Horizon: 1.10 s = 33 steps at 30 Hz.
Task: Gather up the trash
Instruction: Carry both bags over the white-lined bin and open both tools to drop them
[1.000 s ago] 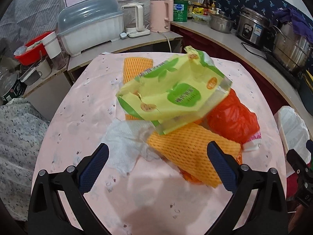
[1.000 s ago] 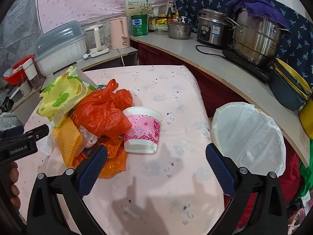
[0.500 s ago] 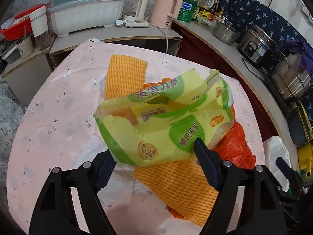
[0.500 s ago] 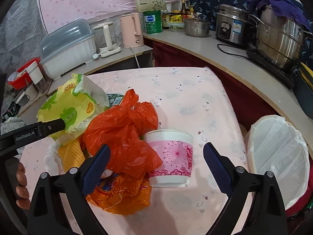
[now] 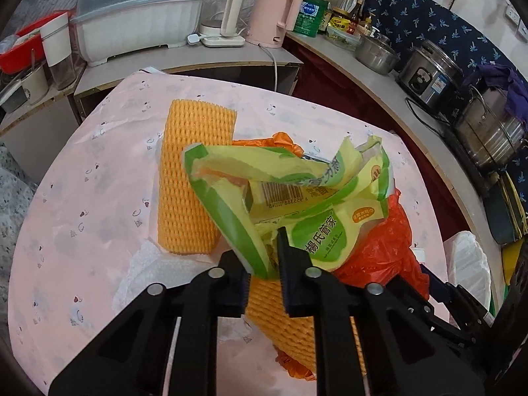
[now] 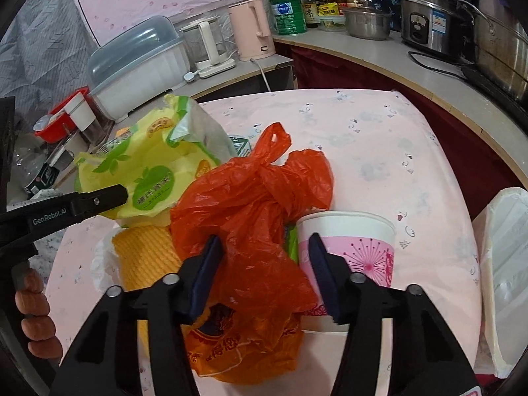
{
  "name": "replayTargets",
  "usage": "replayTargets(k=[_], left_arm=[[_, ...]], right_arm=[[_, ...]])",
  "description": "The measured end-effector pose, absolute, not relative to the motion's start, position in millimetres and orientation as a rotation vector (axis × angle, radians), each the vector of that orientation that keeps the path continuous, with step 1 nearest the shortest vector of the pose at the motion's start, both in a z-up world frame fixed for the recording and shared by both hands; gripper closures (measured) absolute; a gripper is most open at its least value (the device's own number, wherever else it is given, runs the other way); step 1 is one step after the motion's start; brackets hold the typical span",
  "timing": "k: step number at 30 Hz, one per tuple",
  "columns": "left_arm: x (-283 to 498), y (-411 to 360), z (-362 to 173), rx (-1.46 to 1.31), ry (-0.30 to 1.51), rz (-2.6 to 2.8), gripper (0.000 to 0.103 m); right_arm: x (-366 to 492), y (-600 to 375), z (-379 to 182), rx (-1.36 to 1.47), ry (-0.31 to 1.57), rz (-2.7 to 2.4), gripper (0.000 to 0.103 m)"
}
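Observation:
A trash pile lies on the pink table. My left gripper is shut on the lower edge of a yellow-green snack bag, also seen in the right wrist view. Orange foam netting lies under it. My right gripper is partly closed around a crumpled red plastic bag; its jaws flank the bag, and I cannot tell if they press it. A pink-patterned paper cup stands just right of the right finger. An orange printed bag lies beneath.
A white-lined trash bin stands at the table's right edge. The counter behind holds a pink kettle, a covered dish rack, pots and a rice cooker. White tissue lies at the pile's left.
My left gripper has moved in and shut on the yellow-green bag. My right gripper has moved forward and narrowed around the red bag, beside the cup.

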<state>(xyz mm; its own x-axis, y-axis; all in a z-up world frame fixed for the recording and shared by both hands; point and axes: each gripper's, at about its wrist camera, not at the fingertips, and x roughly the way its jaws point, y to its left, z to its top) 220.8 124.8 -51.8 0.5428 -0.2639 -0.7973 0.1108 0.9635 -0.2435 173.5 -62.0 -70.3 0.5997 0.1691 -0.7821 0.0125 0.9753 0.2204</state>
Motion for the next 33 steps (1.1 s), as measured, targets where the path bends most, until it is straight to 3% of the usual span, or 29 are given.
replayTargets(k=[1, 4, 9, 22, 33], left_arm=[[219, 125, -50, -0.168, 0.965, -0.225, 0.095], [210, 121, -40, -0.14, 0.93, -0.224, 0.095], [194, 114, -17, -0.131, 0.881, -0.242, 0.096], [148, 66, 52, -0.119, 0.748, -0.377, 0.096], [115, -11, 75, -0.067, 0.713, -0.527, 0.096]], right_arm=[[173, -61, -70, 0.216, 0.925, 0.106, 0.075], [169, -56, -64, 0.204, 0.905, 0.118, 0.085], [151, -62, -41, 0.206, 0.832, 0.113, 0.092], [87, -130, 33, 0.236, 0.617, -0.06, 0.093], [22, -213, 52, 0.301, 0.532, -0.257, 0.093]])
